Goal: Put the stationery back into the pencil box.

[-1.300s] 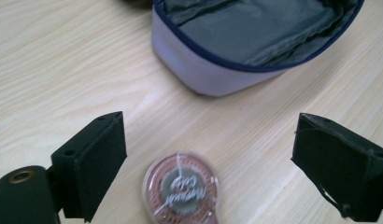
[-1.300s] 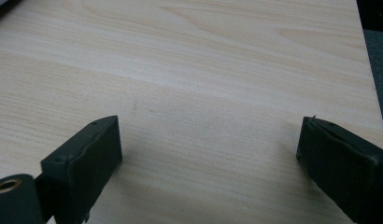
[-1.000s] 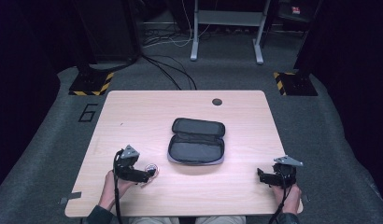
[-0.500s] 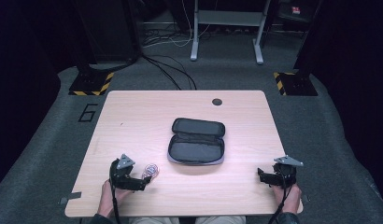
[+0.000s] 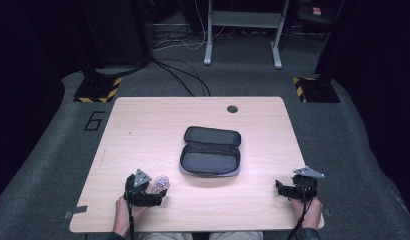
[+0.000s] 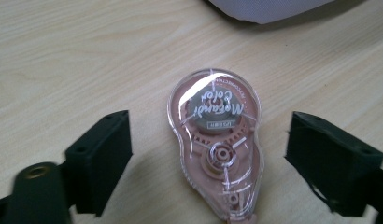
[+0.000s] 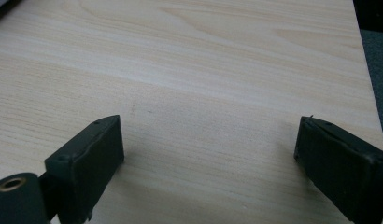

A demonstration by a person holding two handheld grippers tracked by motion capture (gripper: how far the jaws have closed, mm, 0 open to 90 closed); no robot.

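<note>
My left gripper [image 6: 210,158], jaws wide and holding nothing, straddles the correction-tape dispenser [image 6: 216,142] lying flat on the table [image 5: 143,130] near the open pouch [image 5: 211,151]. Likely light, rigid, slick plastic; grip its flat sides.

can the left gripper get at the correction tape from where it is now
Probably yes. In the left gripper view the correction tape lies flat on the table between the open jaws of the left gripper, with bare wood on each side and nothing over it. The open case sits further off.
</note>
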